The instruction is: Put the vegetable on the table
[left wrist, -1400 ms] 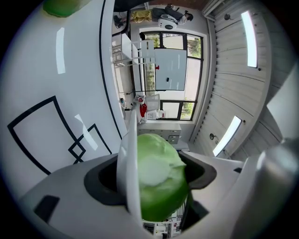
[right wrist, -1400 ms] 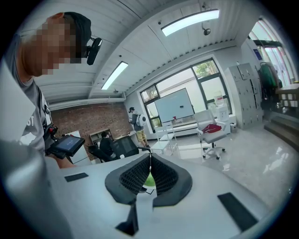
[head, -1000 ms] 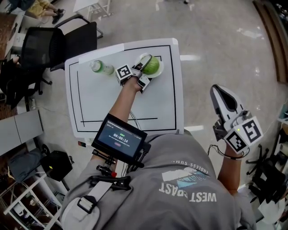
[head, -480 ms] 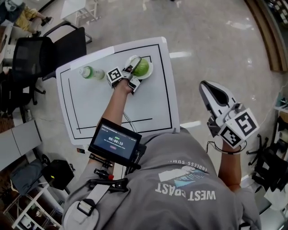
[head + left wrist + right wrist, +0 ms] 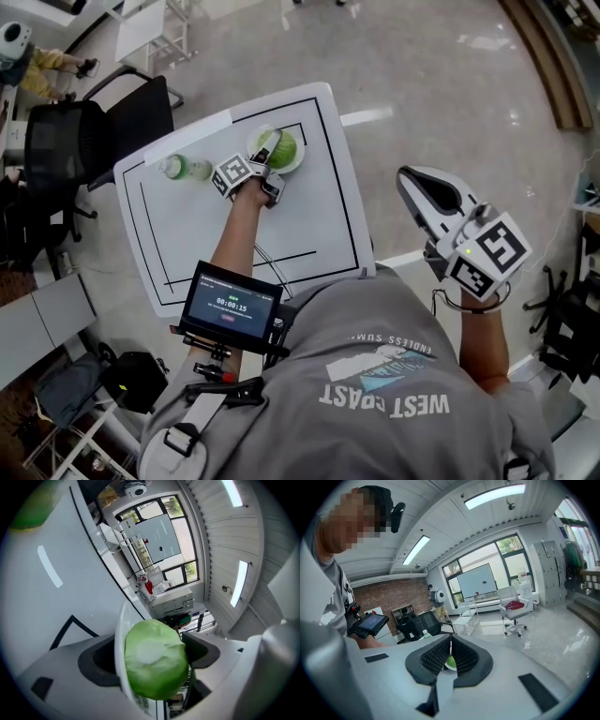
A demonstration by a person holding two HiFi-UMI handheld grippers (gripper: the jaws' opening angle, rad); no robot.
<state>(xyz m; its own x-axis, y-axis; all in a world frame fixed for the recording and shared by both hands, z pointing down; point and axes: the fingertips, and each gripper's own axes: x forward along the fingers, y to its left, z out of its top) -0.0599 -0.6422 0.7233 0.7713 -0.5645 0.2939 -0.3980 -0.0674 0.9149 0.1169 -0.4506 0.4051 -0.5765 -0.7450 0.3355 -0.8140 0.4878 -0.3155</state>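
Observation:
A green cabbage point(image 5: 284, 148) lies on a white plate point(image 5: 258, 139) at the far side of the white table point(image 5: 309, 225). My left gripper point(image 5: 277, 161) reaches it from the near side, rolled onto its side, one jaw over the cabbage's top. In the left gripper view the cabbage point(image 5: 154, 660) fills the gap between the jaws, with the plate's rim point(image 5: 120, 634) against one of them. These jaws have just been opening, and I see no firm squeeze. My right gripper point(image 5: 417, 192) hangs off the table's right edge above the floor, shut and holding nothing point(image 5: 450, 660).
A clear bottle with a green label point(image 5: 183, 169) lies left of the plate. A black outline is drawn on the tabletop. A black office chair point(image 5: 94, 131) stands at the table's far left. A small monitor point(image 5: 230, 305) rides on the left forearm.
The left gripper stays at the cabbage and has rolled a little. The head view has shifted, so the table sits further left. The right gripper holds its place.

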